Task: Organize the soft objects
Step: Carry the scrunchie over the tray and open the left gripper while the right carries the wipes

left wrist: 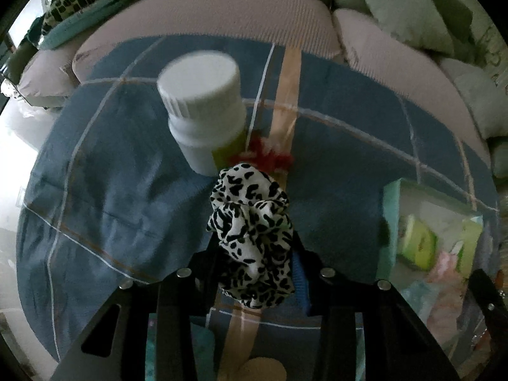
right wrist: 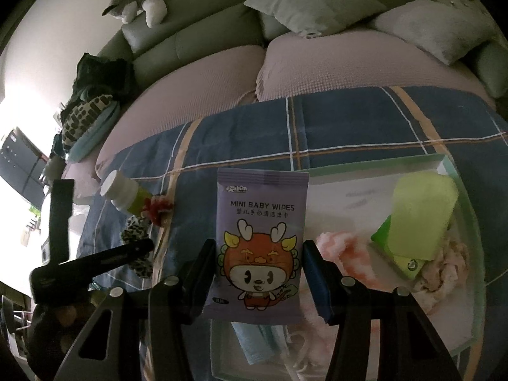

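My left gripper is shut on a black-and-white leopard-print scrunchie and holds it above the blue plaid cloth. A white-capped bottle and a red fuzzy item lie just beyond it. My right gripper is shut on a purple pack of mini baby wipes, held upright at the left edge of the white tray. The tray holds a green pack, pink fluffy cloth and a blue item. The left gripper with the scrunchie shows at the left of the right wrist view.
The plaid cloth covers a pinkish sofa seat. Pale cushions and a plush toy lie on the sofa back. A patterned cushion sits at the far left. The tray also shows at the right of the left wrist view.
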`<state>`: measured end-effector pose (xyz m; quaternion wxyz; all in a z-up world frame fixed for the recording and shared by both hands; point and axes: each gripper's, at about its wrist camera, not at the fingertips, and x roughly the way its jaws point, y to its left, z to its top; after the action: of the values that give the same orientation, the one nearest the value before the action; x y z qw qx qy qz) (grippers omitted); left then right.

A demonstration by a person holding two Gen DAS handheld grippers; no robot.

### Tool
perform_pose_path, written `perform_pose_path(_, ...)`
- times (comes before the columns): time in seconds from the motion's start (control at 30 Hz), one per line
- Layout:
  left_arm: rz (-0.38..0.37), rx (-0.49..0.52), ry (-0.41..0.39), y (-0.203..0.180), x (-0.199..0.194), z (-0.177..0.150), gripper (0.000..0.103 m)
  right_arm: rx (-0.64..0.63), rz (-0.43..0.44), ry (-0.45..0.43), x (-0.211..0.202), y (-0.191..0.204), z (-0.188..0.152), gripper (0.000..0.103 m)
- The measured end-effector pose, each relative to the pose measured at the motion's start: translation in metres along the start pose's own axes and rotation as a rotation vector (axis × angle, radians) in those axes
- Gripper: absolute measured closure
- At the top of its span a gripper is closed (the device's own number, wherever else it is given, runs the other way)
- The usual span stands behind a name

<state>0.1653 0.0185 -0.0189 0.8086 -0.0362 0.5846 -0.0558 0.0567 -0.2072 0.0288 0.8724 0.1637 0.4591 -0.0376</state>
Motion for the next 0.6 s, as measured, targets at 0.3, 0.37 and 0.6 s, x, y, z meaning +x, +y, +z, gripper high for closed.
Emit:
perform_pose_path(0.3,-0.085,0.073,-0.102,-0.024,-0.049,-0.009,0.062,0.06,-0.033,-0.002,-0.002,-0.025,0.006,0.046)
perform_pose_path(0.37,-0.104,0.118,-0.1,-0.044,-0.053,-0.013,0.062,0.074,-0.045,0.005,0.001,-0.032,0.007,0.046)
perform_pose_path(0.6,-0.195,0.274,-0.074,-0.111,-0.052,-0.028,0.062,0.128,-0.105,0.033,0.008,-0.061,0.004,0.046)
